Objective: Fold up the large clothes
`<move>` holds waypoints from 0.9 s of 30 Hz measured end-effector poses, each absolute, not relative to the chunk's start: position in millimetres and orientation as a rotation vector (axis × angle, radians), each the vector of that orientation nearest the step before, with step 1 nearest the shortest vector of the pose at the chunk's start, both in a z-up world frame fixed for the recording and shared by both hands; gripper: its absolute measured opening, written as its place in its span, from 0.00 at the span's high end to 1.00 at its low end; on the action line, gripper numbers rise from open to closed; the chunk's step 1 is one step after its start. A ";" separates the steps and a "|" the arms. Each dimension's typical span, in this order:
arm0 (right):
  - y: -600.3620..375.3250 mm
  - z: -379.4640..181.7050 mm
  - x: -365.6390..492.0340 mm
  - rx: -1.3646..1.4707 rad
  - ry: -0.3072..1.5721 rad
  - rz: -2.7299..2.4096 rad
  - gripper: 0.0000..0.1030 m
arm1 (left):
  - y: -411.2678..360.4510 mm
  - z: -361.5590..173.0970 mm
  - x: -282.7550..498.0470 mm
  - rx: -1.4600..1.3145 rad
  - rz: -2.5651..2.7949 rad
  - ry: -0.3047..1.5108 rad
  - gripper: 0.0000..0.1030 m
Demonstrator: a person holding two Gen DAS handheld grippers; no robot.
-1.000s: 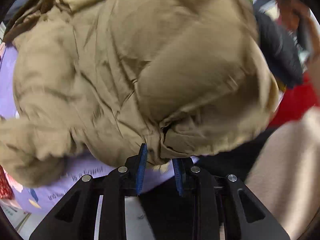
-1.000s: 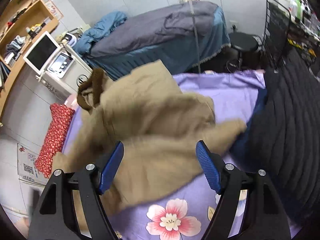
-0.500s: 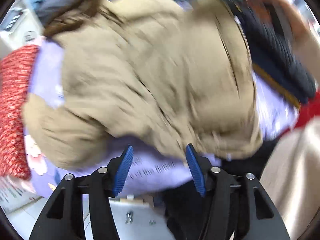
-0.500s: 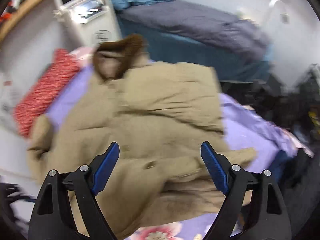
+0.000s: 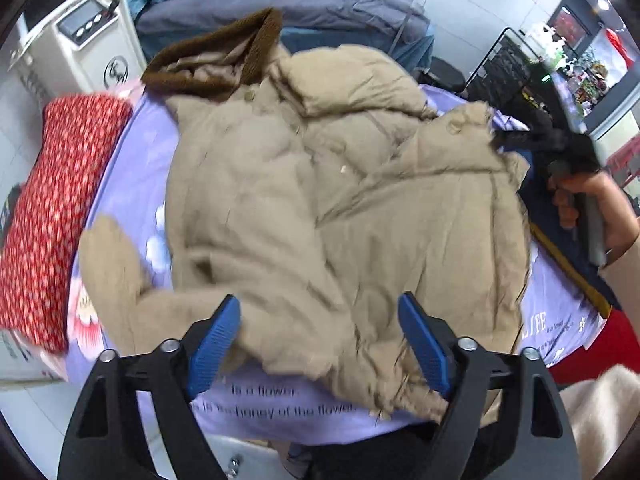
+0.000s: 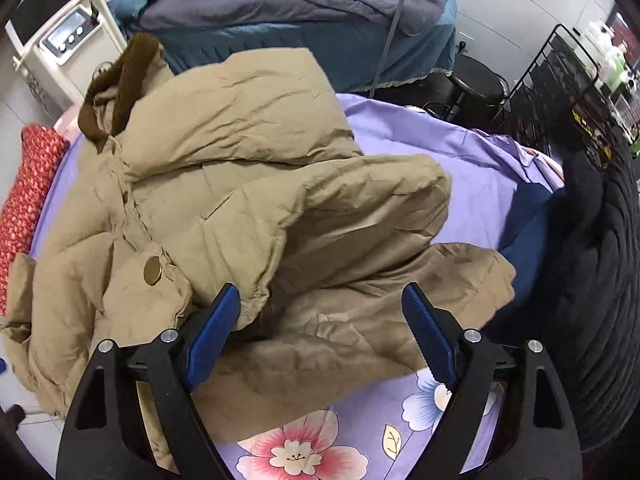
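Note:
A tan padded jacket with a brown fur-trimmed hood lies crumpled on a purple floral sheet. My left gripper hovers over its near hem; the jaws are opening and nothing is pressed between the blue pads. In the right wrist view the jacket shows a folded-over sleeve and a brass button. My right gripper stands open just above the jacket's lower flap, holding nothing. A person's hand carrying that gripper shows at the right of the left wrist view.
A red patterned pillow lies at the sheet's left edge. A black quilted garment on a navy one sits at the right. Behind are a blue-covered bed, a white machine, a black stool and a wire rack.
The left gripper let go of the jacket's hem, opened wide and rose away from it. The right gripper came down closer to the jacket, staying open.

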State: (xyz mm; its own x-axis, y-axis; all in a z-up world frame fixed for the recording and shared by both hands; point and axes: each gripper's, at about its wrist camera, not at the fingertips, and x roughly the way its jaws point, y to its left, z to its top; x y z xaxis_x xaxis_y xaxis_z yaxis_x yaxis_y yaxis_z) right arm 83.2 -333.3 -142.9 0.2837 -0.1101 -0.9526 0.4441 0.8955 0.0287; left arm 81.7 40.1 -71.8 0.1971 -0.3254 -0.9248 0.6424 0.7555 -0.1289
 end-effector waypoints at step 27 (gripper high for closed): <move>-332.6 -69.4 58.6 0.240 1.087 -0.163 0.13 | -94.1 -166.8 50.3 0.531 -1.007 1.307 0.18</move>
State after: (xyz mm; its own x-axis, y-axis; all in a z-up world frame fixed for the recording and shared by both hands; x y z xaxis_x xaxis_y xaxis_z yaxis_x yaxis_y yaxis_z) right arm 58.6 -332.6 -69.4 0.4572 -0.0131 -0.8893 0.2476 0.9623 0.1131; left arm 50.3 -94.1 -166.8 -0.0526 -0.3046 -0.9510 0.8418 0.4989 -0.2064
